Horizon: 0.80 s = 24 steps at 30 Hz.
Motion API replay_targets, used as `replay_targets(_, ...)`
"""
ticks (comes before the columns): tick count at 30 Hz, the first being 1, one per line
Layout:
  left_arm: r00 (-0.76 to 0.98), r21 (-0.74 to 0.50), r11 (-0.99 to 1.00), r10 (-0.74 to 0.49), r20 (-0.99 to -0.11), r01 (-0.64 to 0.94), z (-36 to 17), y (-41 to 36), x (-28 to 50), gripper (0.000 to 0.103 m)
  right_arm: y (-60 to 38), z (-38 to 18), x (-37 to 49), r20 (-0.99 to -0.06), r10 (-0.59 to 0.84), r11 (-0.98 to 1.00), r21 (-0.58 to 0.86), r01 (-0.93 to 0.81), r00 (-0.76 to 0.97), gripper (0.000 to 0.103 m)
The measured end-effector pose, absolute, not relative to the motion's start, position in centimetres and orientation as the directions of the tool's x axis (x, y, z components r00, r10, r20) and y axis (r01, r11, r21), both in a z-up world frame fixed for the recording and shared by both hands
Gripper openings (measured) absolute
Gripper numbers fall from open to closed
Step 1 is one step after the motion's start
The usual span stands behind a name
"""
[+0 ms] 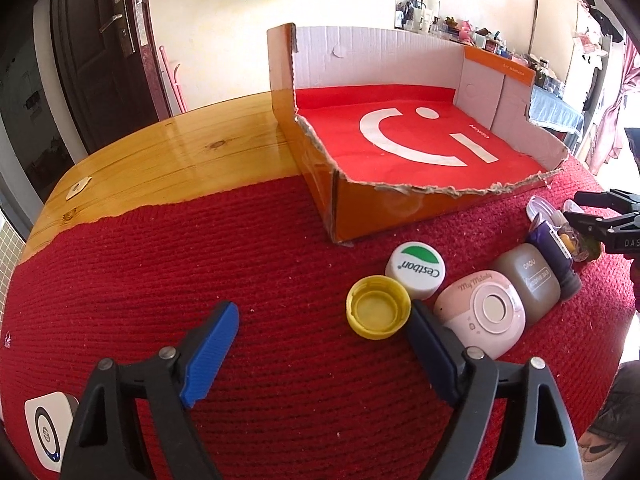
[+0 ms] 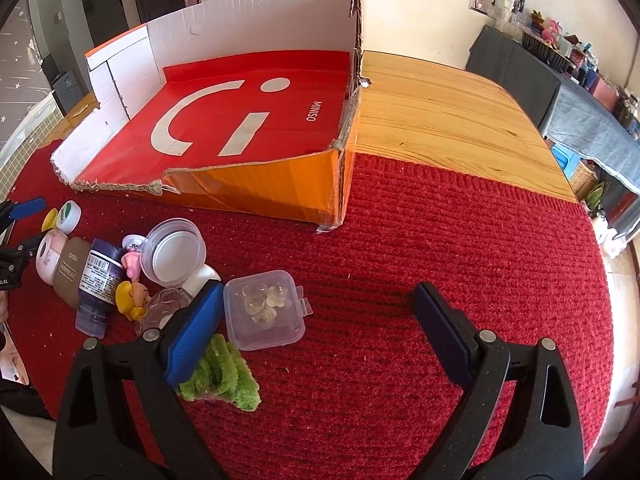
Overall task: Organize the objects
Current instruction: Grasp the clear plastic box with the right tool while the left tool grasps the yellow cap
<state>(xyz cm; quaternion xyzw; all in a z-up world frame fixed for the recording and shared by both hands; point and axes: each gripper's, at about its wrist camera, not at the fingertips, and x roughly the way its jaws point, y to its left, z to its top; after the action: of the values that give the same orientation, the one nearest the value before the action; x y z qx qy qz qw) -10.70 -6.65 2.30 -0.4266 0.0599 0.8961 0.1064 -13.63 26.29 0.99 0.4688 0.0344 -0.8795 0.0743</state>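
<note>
My left gripper (image 1: 323,312) stands open over the red knitted cloth (image 1: 200,260). A yellow bottle cap (image 1: 378,306) lies between its fingers, close against the right one. Beside it lie a white Cestbon cap (image 1: 416,270), a pink My Melody case (image 1: 480,314), a brown bottle (image 1: 528,280) and a purple bottle (image 1: 554,256). My right gripper (image 2: 320,292) is open too, with a small clear plastic box (image 2: 264,312) between its fingers, near the left one. The orange cardboard box (image 2: 260,188), lined in red, sits behind with nothing in it.
A green fuzzy piece (image 2: 224,376), a clear round jar (image 2: 174,252) and a yellow-haired figurine (image 2: 134,292) lie left of the clear box. A white device (image 1: 48,432) sits at the cloth's near left. Bare wooden tabletop (image 2: 448,120) flanks the box.
</note>
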Motion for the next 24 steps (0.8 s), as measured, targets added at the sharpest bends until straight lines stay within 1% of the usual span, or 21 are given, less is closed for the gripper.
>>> replay_targets(4, -0.616, 0.004, -0.971, 0.148, -0.774, -0.238, 2.3, -6.5, -10.8, 0.077, 26.1, 1.0, -13.6, -0.821, -0.1, -0.986, 0.004, 0.169, -0.562, 0.09)
replay_targets(9, -0.617, -0.003, -0.969, 0.161, -0.77, -0.248, 2.5, -6.1, -10.7, 0.064, 25.9, 1.0, -13.6, -0.807, -0.107, -0.984, 0.0, 0.18, -0.58, 0.084)
replay_targets(14, -0.617, -0.007, -0.966, 0.172, -0.768, -0.26, 2.7, -5.6, -10.8, 0.053, 25.6, 0.9, -13.9, -0.801, -0.11, -0.982, -0.004, 0.189, -0.588, 0.082)
replay_targets(16, -0.616, -0.015, -0.964, 0.182, -0.767, -0.266, 2.7, -5.5, -10.8, 0.047, 25.5, 0.9, -14.1, -0.801, -0.114, -0.98, -0.005, 0.196, -0.588, 0.077)
replay_targets(17, -0.615, -0.022, -0.962, 0.191, -0.765, -0.272, 2.8, -5.4, -10.8, 0.039, 25.4, 0.9, -14.1, -0.801, -0.118, -0.979, -0.006, 0.205, -0.587, 0.071)
replay_targets(18, -0.615, -0.025, -0.961, 0.197, -0.764, -0.277, 2.8, -5.2, -10.7, 0.031, 25.2, 1.0, -14.1, -0.799, -0.124, -0.977, -0.007, 0.214, -0.589, 0.062)
replay_targets(19, -0.613, -0.028, -0.959, 0.203, -0.763, -0.282, 2.8, -5.1, -10.7, 0.031, 25.1, 1.0, -14.1, -0.796, -0.131, -0.975, -0.005, 0.223, -0.591, 0.055)
replay_targets(20, -0.614, -0.029, -0.959, 0.202, -0.763, -0.281, 2.8, -5.0, -10.6, 0.031, 24.9, 1.1, -14.0, -0.794, -0.144, -0.972, 0.002, 0.234, -0.591, 0.04)
replay_targets(21, -0.616, -0.029, -0.96, 0.201, -0.762, -0.277, 2.8, -5.0, -10.6, 0.031, 24.8, 1.2, -13.9, -0.793, -0.155, -0.97, 0.011, 0.241, -0.589, 0.034)
replay_targets(24, -0.618, -0.036, -0.963, 0.2, -0.761, -0.267, 2.9, -5.1, -10.5, 0.031, 24.7, 1.3, -13.7, -0.79, -0.159, -0.97, 0.013, 0.243, -0.592, 0.033)
